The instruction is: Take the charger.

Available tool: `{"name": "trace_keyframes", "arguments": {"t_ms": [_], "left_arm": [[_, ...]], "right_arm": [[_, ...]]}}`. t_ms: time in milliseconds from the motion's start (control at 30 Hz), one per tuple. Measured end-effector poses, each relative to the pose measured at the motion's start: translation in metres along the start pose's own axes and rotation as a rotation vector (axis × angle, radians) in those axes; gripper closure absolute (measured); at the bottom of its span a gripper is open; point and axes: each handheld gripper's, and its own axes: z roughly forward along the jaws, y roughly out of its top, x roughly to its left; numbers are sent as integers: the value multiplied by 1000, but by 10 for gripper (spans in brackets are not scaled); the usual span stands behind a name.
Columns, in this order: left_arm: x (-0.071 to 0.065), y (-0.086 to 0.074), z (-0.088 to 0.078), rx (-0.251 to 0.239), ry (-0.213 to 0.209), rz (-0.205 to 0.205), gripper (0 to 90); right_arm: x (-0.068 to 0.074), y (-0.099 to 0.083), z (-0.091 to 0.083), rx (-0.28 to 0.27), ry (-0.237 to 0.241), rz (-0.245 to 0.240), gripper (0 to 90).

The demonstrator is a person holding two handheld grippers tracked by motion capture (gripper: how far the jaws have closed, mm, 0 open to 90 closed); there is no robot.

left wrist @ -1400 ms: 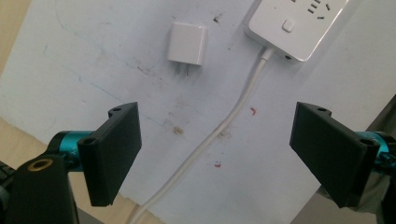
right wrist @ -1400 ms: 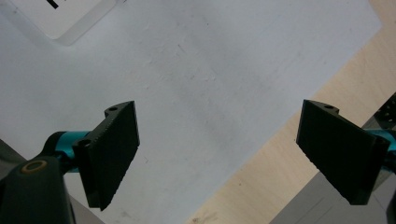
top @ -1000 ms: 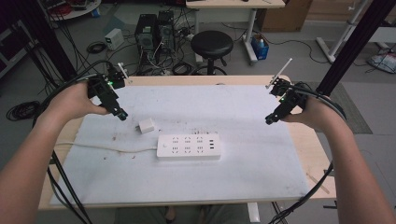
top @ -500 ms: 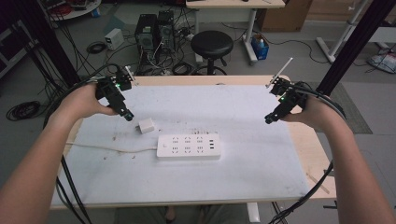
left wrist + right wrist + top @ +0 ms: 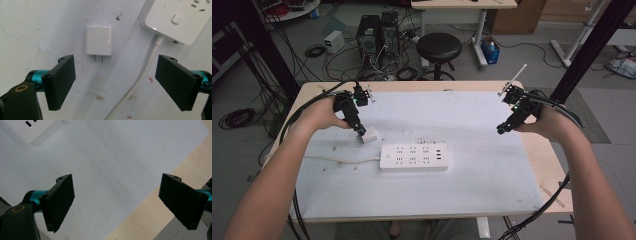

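Both of your grippers hang with jaws spread wide, holding nothing, over the white-covered table.

In the high view, your left gripper sits left of centre, its tips just beside the small white charger plug; the white power strip lies at mid-frame below and right of it, and your right gripper is at the right, well apart from both. In the left gripper view, the charger plug lies flat at upper centre, prongs pointing toward the jaws, with the power strip at upper right and its cable running down between the jaws. In the right gripper view, the jaws hang over bare white sheet, a corner of the strip at upper left, the wooden table edge at right.
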Motion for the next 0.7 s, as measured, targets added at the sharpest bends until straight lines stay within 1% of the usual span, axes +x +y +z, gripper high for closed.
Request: {"name": "trace_keyframes", "arguments": {"t_ms": [33,67,100,133,167,200,233,267,333,367,400,433,467,500,533,600,633,667,700], "left_arm": [[1,0,8,-3,-1,9,167],[1,0,8,-3,-1,9,169],[2,-1,12,6,-2,26,169],[3,-1,16,5,6,29,169],[4,-1,23,3,11,50,169],[4,-1,23,3,11,50,169],[5,-1,27,-1,5,55,169],[7,-1,36,13,6,67,169],[8,-1,46,23,-2,63,169],[8,0,50,33,-6,70,169],[8,0,50,33,-6,70,169],[9,0,55,38,-11,70,170],[11,2,63,60,-13,78,169],[13,3,67,65,-16,80,169],[13,3,67,65,-16,80,169],[15,4,76,76,-19,64,170],[17,4,78,88,-18,68,170],[18,4,81,91,-17,59,170],[18,4,81,91,-17,59,170]], "right_arm": [[0,0,0,4,-1,0,126],[1,0,1,2,0,1,126],[1,0,1,2,0,1,126],[1,0,2,0,2,0,127],[1,0,2,0,1,-5,126],[1,0,2,0,1,-5,126],[1,1,3,2,1,-12,126],[1,1,4,2,0,-21,126],[2,1,5,3,5,-17,127],[2,1,5,7,3,-24,126],[2,1,5,5,6,-23,126],[2,0,6,2,7,-22,126],[2,0,6,-2,10,-16,126],[2,0,6,2,7,-19,126],[2,0,6,2,7,-19,126],[1,-1,7,4,7,-19,126],[1,-2,7,4,8,-15,126],[1,-2,7,3,7,-14,126],[1,-2,7,5,7,-13,126]]}}
